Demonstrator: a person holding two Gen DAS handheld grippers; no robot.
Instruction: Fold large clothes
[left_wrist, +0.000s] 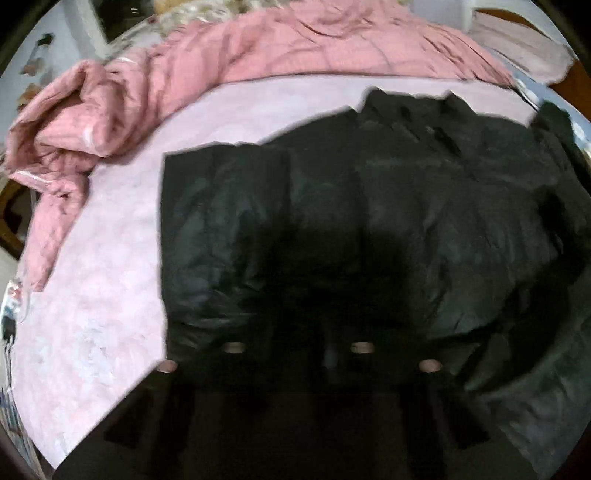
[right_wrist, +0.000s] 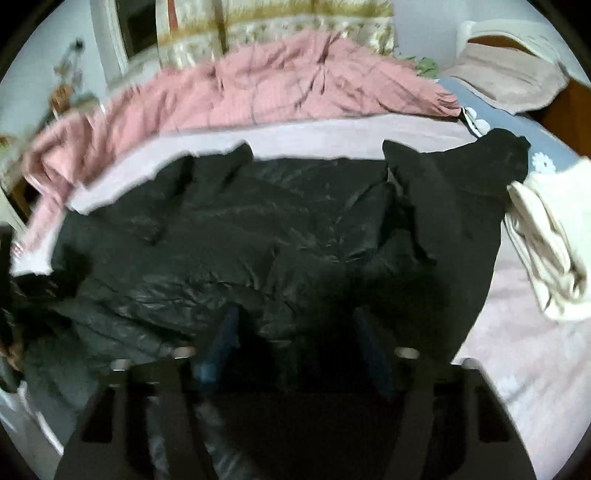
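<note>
A black jacket (left_wrist: 369, 206) lies spread across a bed (left_wrist: 110, 295) covered with a pale pink sheet. It is a large, shiny, wrinkled garment that fills the middle of both views. In the left wrist view its collar (left_wrist: 413, 110) points to the far side of the bed, and a straight folded edge runs down its left side, with bare sheet beyond it.

Both grippers point steeply down at the jacket from the near edge of the bed. The picture is blurred and the tools are dark against dark cloth.

The left gripper (left_wrist: 295, 332) hangs low over the near part of the jacket. Its fingers melt into the black fabric and shadow, so their tips cannot be made out; they are nearly closed, and whether cloth is pinched between them cannot be told.

The right gripper (right_wrist: 295, 332) also hangs over the jacket's near part. Its two fingers (right_wrist: 225, 332) show as dark bluish bars standing a little apart, with dark cloth in the gap; whether they press on it cannot be told.

In the right wrist view a sleeve (right_wrist: 461, 206) stretches to the right toward a cream cloth (right_wrist: 546, 243) lying on the sheet. A rumpled pink quilt (right_wrist: 277, 85) is heaped along the far side of the bed, with a pillow (right_wrist: 509, 77) at the far right.
</note>
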